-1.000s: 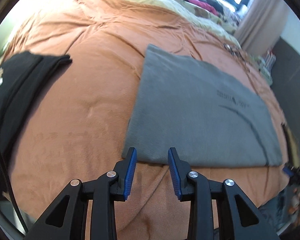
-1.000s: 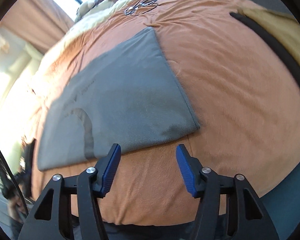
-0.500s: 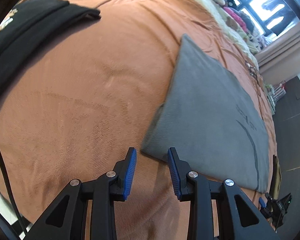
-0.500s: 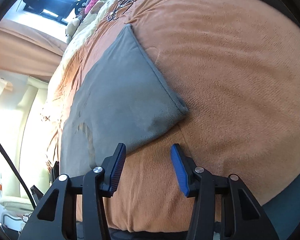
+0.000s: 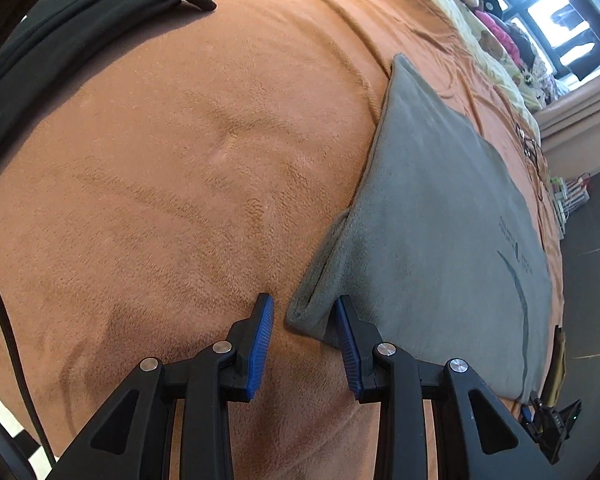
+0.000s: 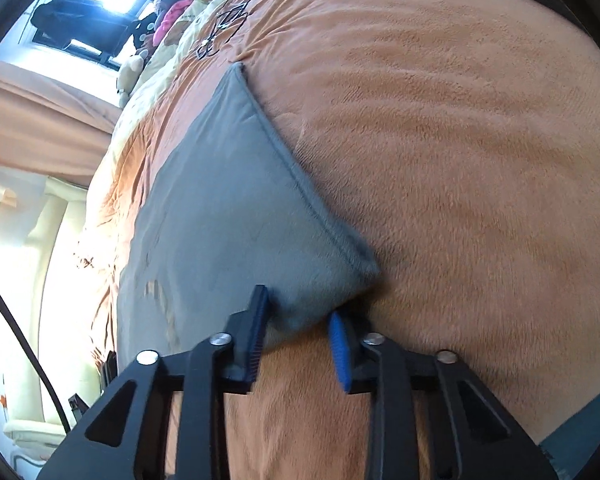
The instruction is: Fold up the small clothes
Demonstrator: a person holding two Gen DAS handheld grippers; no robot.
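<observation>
A folded grey garment [image 5: 440, 216] lies flat on the orange blanket [image 5: 180, 184]. My left gripper [image 5: 304, 314] is open, low over the blanket, with the garment's near left corner between its blue fingers. In the right wrist view the same grey garment [image 6: 228, 216] shows its near right corner. My right gripper [image 6: 298, 312] is open and straddles that corner, with the cloth lying between the fingers.
Black folded clothes [image 5: 60, 28] lie at the far left of the bed. Pillows and soft toys [image 5: 496, 28] lie near the window at the head of the bed. Eyeglasses [image 6: 220, 28] lie on the blanket beyond the garment. The floor [image 5: 596, 280] is to the right.
Both grippers have dropped lower and moved forward to the garment's two near corners. The right gripper's jaws have narrowed somewhat.
</observation>
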